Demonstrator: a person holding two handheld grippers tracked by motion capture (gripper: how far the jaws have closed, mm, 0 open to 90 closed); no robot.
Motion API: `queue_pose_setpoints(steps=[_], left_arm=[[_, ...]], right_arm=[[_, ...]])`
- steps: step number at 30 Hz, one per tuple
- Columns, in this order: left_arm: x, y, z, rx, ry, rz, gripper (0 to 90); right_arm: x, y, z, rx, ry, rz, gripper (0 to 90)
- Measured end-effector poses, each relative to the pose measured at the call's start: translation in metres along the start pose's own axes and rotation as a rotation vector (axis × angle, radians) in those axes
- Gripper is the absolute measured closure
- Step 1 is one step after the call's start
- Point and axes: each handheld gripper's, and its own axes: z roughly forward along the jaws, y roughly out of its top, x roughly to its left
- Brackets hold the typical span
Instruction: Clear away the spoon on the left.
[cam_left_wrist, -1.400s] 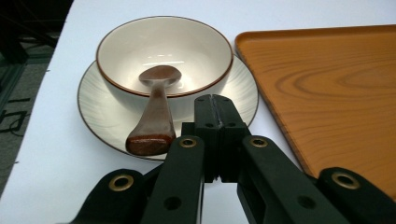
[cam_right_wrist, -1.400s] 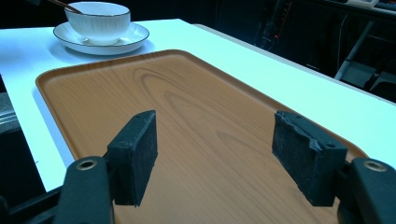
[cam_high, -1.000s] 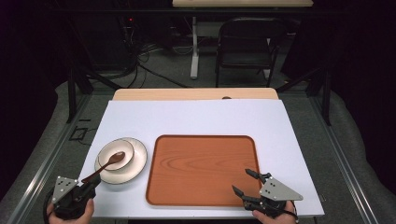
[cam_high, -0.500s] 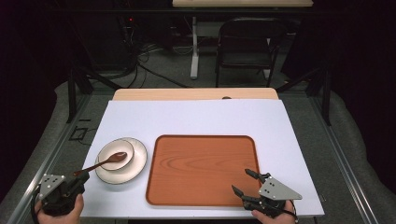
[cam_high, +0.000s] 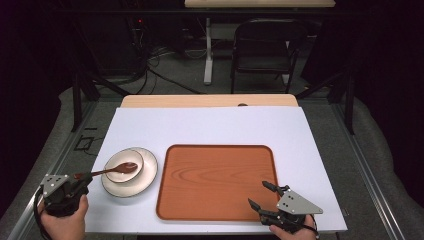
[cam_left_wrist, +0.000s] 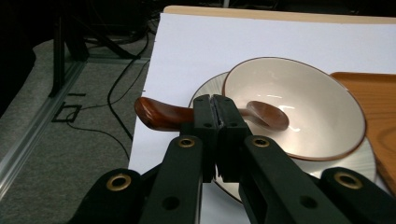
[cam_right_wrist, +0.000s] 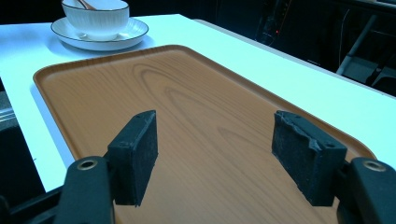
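A brown spoon (cam_high: 119, 168) rests in a white bowl (cam_high: 124, 165) that stands on a white plate (cam_high: 145, 175). Its handle sticks out to the left past the rim. My left gripper (cam_high: 84, 185) sits at the table's front left corner, jaws shut together. In the left gripper view the tips of this gripper (cam_left_wrist: 215, 100) stand in front of the spoon (cam_left_wrist: 161, 113), which runs across behind them and not between the pads. I cannot tell whether they touch. My right gripper (cam_high: 260, 194) is open over the front right corner of the wooden tray (cam_high: 215, 180), with nothing between its jaws (cam_right_wrist: 215, 140).
White sheet (cam_high: 210, 127) covers the table, with a strip of bare wood at the far edge. The tray (cam_right_wrist: 196, 107) holds nothing. A folding chair (cam_high: 262, 45), table legs and cables stand on the floor beyond. A metal rail runs along the floor at the left.
My left hand has drifted left toward the table's corner, jaws staying shut. The spoon's handle has swung from pointing down-left to lying flatter across. The right gripper has kept still.
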Motion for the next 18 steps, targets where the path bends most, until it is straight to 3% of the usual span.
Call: queue_pose_setpoints(steps=[11, 18], left_arm=[[0.007, 0.009, 0.016, -0.002, 0.016, -0.023, 87.9], [0.011, 0.012, 0.026, -0.005, 0.004, -0.052, 87.0]], right_arm=[[0.000, 0.000, 0.000, 0.001, 0.000, -0.002, 31.3], [0.000, 0.000, 0.000, 0.004, 0.002, -0.003, 31.3]])
